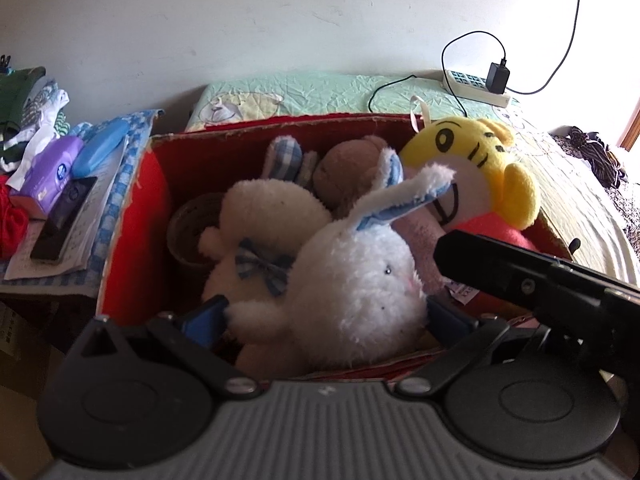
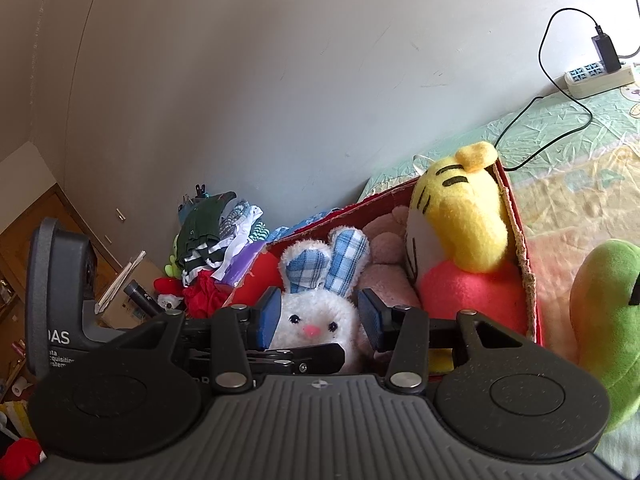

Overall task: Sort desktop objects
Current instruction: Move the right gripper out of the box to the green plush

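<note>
The left gripper (image 1: 326, 312) sits at the near edge of a red cardboard box (image 1: 136, 216), its blue-padded fingers (image 1: 204, 314) spread on either side of a white plush rabbit (image 1: 352, 276) that lies in the box. Behind the rabbit are a brown plush toy (image 1: 348, 168) and a yellow plush tiger (image 1: 476, 168). The other gripper (image 1: 532, 280) reaches in from the right. Left of the box, a purple tissue pack (image 1: 48, 172), a blue case (image 1: 100, 146) and a black remote (image 1: 64, 220) lie on papers. A power strip (image 1: 472, 86) rests on the bed behind.

Left claw (image 1: 326, 312) and right claw (image 2: 318, 318) both spread wide, jaws parted
</note>
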The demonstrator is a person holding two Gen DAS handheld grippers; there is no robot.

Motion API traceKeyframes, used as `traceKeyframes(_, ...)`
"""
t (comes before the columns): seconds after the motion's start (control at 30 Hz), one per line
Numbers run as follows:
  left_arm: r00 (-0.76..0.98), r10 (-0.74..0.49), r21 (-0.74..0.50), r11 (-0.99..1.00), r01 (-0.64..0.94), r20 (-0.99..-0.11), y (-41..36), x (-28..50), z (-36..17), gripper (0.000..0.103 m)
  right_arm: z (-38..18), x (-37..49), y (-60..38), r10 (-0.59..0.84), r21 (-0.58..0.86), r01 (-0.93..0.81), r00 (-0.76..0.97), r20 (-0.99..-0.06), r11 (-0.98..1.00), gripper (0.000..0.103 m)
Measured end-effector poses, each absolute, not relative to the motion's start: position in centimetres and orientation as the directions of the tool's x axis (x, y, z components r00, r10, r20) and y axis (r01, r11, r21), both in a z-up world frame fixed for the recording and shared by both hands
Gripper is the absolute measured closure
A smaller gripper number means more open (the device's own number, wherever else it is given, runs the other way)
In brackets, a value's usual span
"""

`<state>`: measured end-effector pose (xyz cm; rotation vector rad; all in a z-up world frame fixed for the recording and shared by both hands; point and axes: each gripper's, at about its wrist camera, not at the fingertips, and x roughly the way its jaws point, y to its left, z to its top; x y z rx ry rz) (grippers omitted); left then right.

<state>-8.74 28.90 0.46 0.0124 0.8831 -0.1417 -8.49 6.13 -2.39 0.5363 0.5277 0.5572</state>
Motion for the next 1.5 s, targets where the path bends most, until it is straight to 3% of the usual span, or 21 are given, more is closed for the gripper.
traceKeyframes(0.37,0.687,-0.080,-0.003,0.994,0.113,-0.722,28.0,-10.6,1.3,0.001,-2.9,-10.6,4.3,0.586,0.647,-0.301,0.761,-0.280,0.700,0.055)
traceKeyframes(0.63,0.721,-0.108,-0.062,0.994,0.091,-0.684,27.5,-11.8,3.0,0.001,-2.4,-11.0,2.6,0.613,0.645,-0.345,0.750,-0.249,0.682,0.055)
traceKeyframes(1.07,0.753,-0.091,-0.013,0.994,0.109,-0.652,20.5,-12.1,4.1,0.001,-1.8,-11.5,-4.5,0.629,0.650,-0.373,0.748,-0.212,0.662,0.055)
traceKeyframes(1.3,0.770,-0.125,0.023,0.984,0.178,-0.626,15.5,-12.0,4.6,0.001,-2.8,-10.7,-8.8,0.585,0.698,-0.278,0.773,-0.245,0.660,0.055)
traceKeyframes(1.5,0.738,-0.226,-0.002,0.957,0.291,-0.636,11.1,-12.0,3.9,0.001,-4.5,-9.8,-12.1,0.553,0.742,-0.181,0.781,-0.290,0.645,0.055)
